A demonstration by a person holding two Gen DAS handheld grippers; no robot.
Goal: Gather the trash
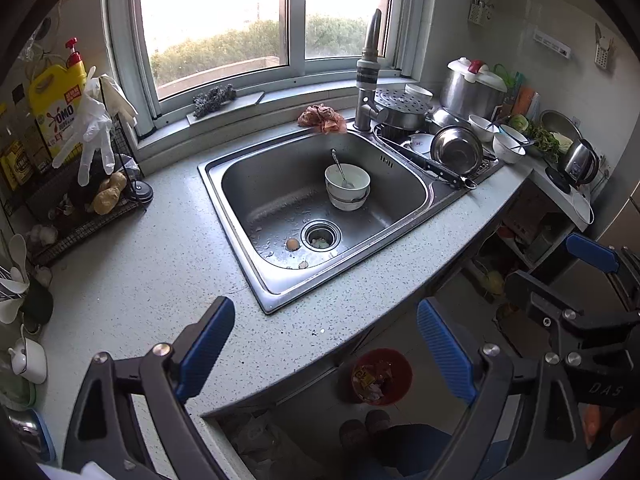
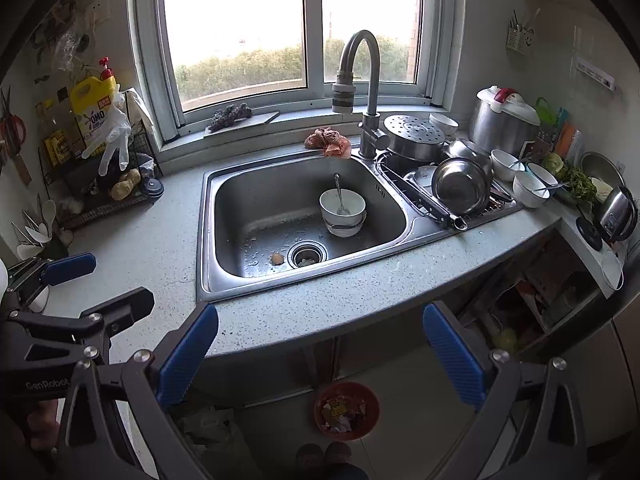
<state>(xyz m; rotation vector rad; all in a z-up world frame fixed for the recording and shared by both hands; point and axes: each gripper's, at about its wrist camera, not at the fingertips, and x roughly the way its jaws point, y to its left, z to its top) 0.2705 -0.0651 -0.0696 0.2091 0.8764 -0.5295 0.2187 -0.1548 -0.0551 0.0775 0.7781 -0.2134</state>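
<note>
Basically both grippers idle: left gripper [image 1: 326, 350] and right gripper [image 2: 320, 354] spread wide, holding nothing. Eggshell [image 2: 277, 258] lies in the sink [image 2: 228, 280] just beside the drain (light, brittle, probably wet); pinch gently across its rim.

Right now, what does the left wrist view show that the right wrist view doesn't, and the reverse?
Only the left wrist view: the right gripper at its right edge, and blue trouser legs at the bottom.

Only the right wrist view: the left gripper at its left edge, the faucet seen as a full arch, and red-handled scissors on the left wall.

Both: the sink with stacked bowls, an eggshell piece beside the drain, and the red trash bin on the floor.
</note>
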